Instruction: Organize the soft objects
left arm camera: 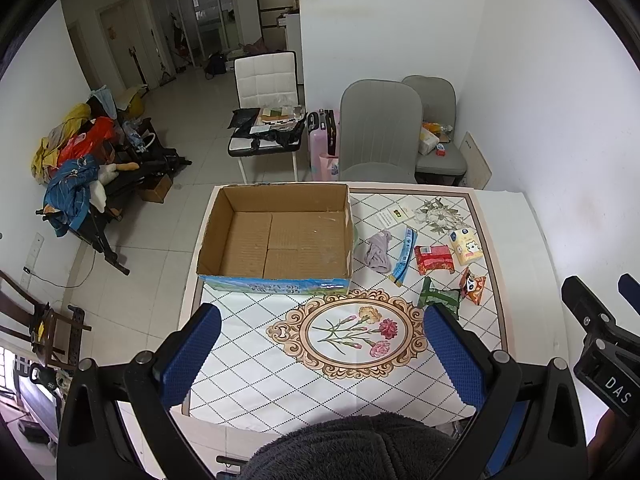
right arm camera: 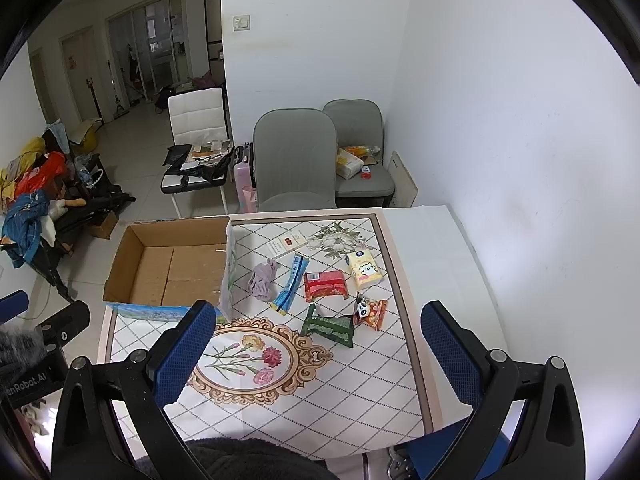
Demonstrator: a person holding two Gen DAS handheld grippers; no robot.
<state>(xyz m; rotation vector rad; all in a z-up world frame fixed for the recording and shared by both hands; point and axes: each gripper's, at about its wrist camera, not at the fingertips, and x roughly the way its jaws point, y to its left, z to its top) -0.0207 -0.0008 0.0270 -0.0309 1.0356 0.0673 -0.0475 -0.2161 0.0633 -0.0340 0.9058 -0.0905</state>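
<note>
Both claws hang above the desk with jaws spread wide – left claw, right claw. The soft purple cloth lies crumpled just beside the cardboard box – tissue packs nearby.

One cardboard box, four tissue packs, one purple cloth, one blue strip, three chairs
</note>
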